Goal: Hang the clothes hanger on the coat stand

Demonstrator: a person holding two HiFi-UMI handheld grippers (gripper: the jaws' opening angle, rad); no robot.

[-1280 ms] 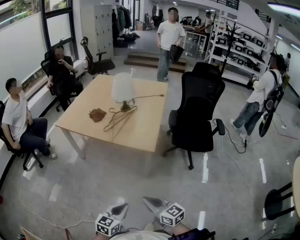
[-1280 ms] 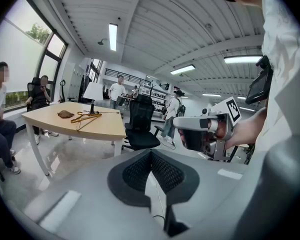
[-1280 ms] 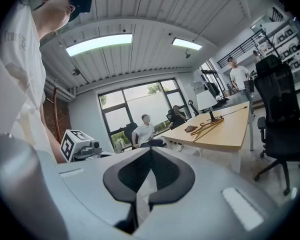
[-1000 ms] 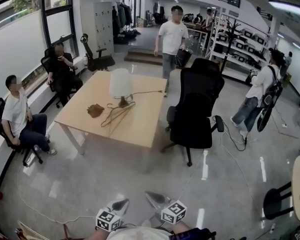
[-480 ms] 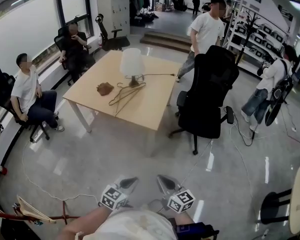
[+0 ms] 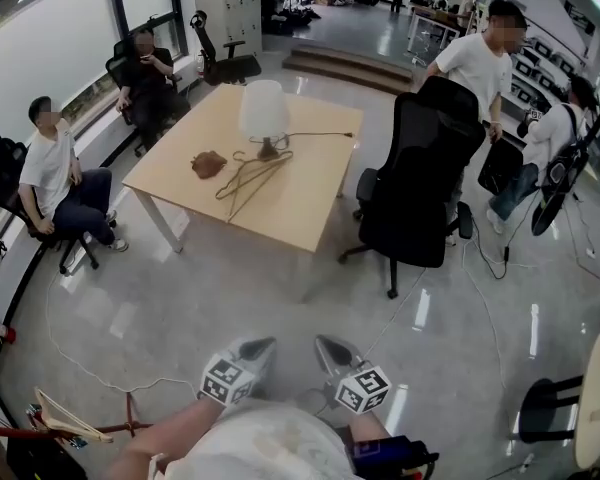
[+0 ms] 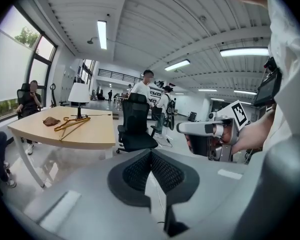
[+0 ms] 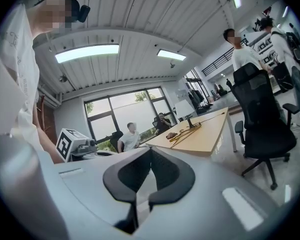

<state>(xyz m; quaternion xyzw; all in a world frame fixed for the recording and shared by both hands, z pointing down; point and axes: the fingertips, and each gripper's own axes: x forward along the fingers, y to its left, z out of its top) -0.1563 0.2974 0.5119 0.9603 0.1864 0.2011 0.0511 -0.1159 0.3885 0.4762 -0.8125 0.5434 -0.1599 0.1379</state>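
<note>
Our left gripper and right gripper sit pressed together, empty; the wooden hanger lies diagonally on the table, one end at the lamp.

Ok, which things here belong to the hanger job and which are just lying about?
Job: wooden hangers on the table; left tongs and right tongs, both shut, empty.
Lying about: lamp, brown object, black office chair.

Grippers, pair, hand-held, empty.
Left gripper and right gripper: held low, side by side, apart, pointing forward; jaws of each closed tip to tip.
</note>
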